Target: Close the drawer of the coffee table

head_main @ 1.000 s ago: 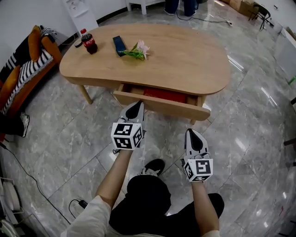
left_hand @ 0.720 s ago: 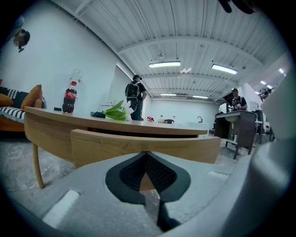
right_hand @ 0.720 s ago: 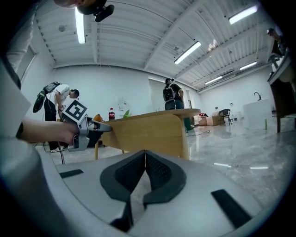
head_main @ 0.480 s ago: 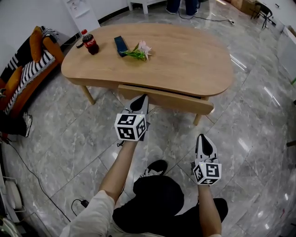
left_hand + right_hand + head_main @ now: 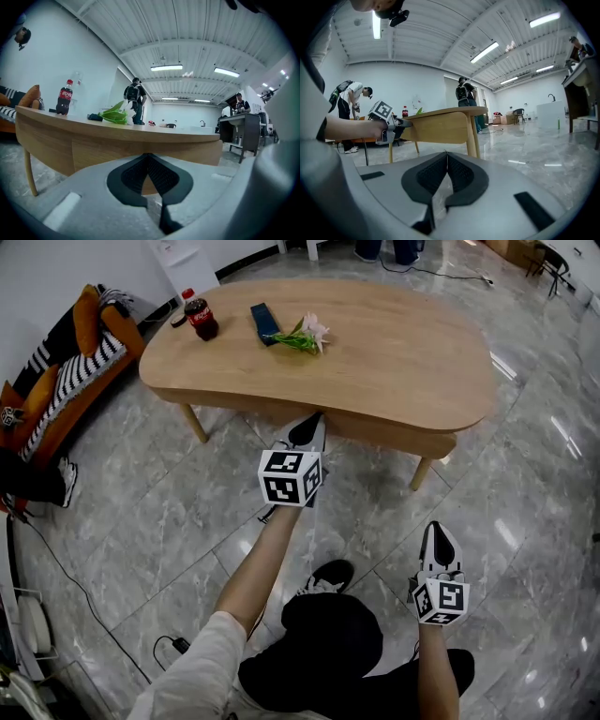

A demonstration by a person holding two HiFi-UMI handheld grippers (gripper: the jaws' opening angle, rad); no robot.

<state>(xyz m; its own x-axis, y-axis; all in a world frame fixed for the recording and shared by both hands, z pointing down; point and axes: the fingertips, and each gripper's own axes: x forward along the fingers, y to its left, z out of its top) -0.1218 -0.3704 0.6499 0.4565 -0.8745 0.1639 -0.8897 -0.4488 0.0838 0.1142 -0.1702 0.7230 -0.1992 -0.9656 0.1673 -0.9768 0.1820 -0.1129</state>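
Two grippers, jaws pressed together, empty: left gripper (image 5: 307,426) at drawer (image 5: 384,433) front mid-frame, right gripper (image 5: 438,530) lower right. One coffee table (image 5: 403,343) w/ drawer flush in; on top 1 bottle (image 5: 200,315), 1 flower (image 5: 305,336), 1 dark case (image 5: 265,322).

coffee table (image 5: 394,343): matt pale wood (faint grain) | floor (image 5: 141,521): glossy grey marble | bottle (image 5: 200,317): shiny plastic

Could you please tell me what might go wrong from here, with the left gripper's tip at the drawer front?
1. The drawer front looks flush under the table, and the left gripper, jaws shut, has its tip against it. Pushing harder could slide the table across the glossy floor.
2. Such a jolt might topple the bottle, which stands upright near the table's far edge.
3. The gripper's narrow tip could dent the wood.
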